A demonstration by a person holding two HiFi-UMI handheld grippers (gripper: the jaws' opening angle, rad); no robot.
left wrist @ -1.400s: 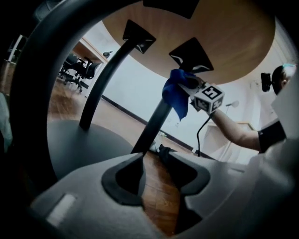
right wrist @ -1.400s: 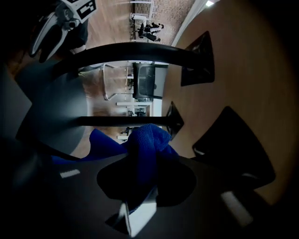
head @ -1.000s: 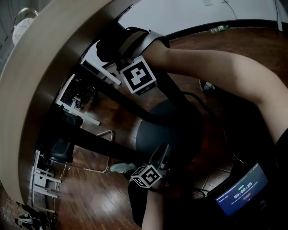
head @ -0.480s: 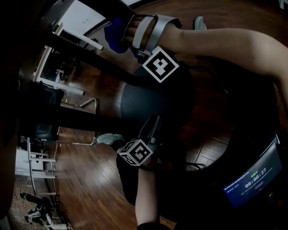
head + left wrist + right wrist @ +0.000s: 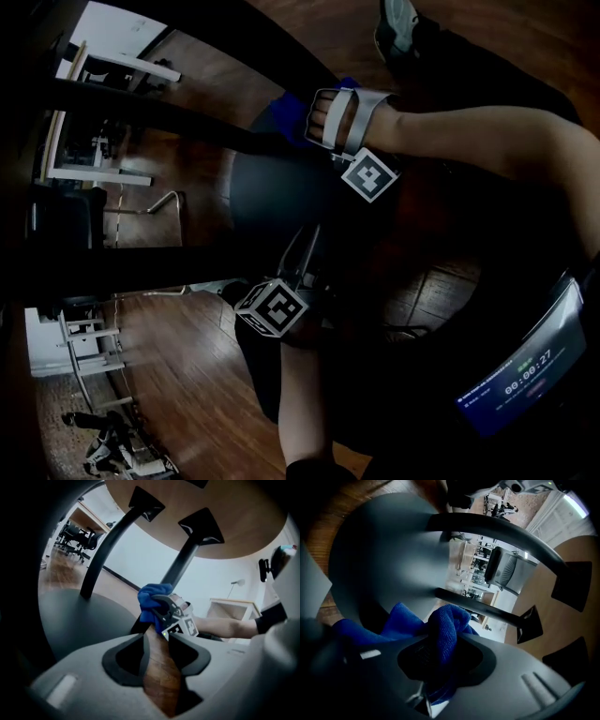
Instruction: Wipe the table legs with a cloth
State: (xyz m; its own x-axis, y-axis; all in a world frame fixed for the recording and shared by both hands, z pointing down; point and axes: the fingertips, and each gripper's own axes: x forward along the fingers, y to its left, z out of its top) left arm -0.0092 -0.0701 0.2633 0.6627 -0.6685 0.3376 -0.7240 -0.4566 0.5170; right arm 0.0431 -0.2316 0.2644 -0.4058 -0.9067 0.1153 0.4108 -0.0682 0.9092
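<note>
**Low stroke, firm grip**

The right gripper has its jaws clamped on a fold of the blue cloth, and the bunch sits against the leg, down near its foot. The left gripper hangs close to that leg, jaws partly apart, with only floor showing between them. Best play here: wrap the cloth round the leg, press evenly, run its whole length, then take the far side. The second leg waits just beside it.

Beneath me, the wooden floor bears the table's round dark base at about twelve o'clock. A shoe rests on the boards at one o'clock.
</note>
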